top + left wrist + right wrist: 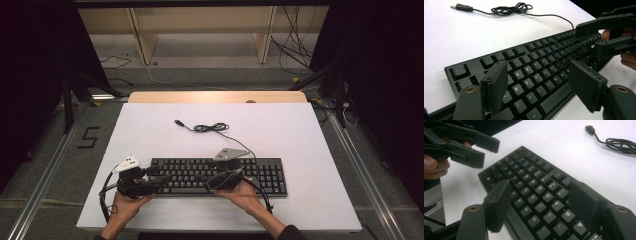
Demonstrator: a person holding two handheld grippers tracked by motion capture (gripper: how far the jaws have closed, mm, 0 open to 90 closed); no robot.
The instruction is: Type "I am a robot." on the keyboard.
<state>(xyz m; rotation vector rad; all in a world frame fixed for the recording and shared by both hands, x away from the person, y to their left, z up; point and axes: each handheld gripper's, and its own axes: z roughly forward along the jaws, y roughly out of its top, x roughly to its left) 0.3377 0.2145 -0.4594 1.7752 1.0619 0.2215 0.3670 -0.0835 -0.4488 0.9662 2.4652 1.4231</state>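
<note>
A black keyboard [270,175] [536,55] [529,170] lies on the white table [150,130], near its front edge. Its cable [210,128] [511,8] [621,143] lies coiled behind it and ends in a loose USB plug [178,122] [461,7] [589,129]. My left gripper [162,177] [539,75] [487,152] hovers open over the keyboard's left end, pointing right. My right gripper [200,177] [591,37] [539,195] hovers open over the letter keys at the middle, pointing left. Nothing is between either pair of jaws.
The two grippers face each other over the keys with a short gap between them. A wooden strip [215,97] edges the table's far side. Beyond it stand wooden shelf legs [142,40] and loose floor cables [295,45]. Metal rails [45,175] run along both sides.
</note>
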